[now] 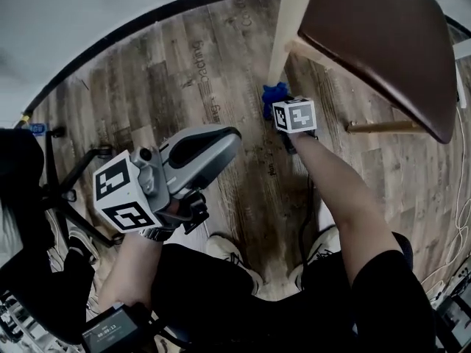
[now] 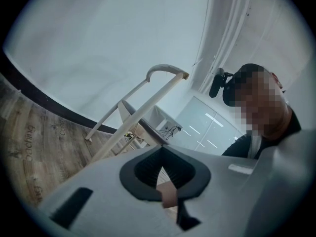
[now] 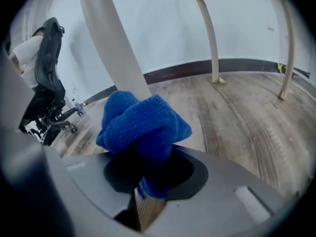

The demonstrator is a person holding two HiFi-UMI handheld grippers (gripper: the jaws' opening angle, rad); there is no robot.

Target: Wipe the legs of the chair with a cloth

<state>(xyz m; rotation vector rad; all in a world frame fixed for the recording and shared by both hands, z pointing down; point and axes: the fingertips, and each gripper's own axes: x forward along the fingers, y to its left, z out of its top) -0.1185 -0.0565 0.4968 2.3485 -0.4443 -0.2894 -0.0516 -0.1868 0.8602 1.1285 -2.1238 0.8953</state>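
The chair's brown seat [image 1: 383, 43] fills the upper right of the head view, and one cream leg [image 1: 283, 35] runs down from it to the wooden floor. My right gripper [image 1: 285, 109] is shut on a bunched blue cloth [image 1: 274, 96], which presses against the lower part of that leg. In the right gripper view the blue cloth [image 3: 140, 122] bulges out of the right gripper [image 3: 148, 179] and touches the cream leg [image 3: 116, 48] just behind it. My left gripper [image 1: 227, 141] is held low by my lap, away from the chair, shut on nothing.
Two more chair legs [image 3: 210, 38] [image 3: 289, 48] stand further back on the plank floor. A black office chair [image 1: 66, 190] is at the left. Cables [image 1: 456, 219] lie at the right edge. My shoes [image 1: 228, 252] are just below the grippers. A dark baseboard [image 1: 147, 20] edges the wall.
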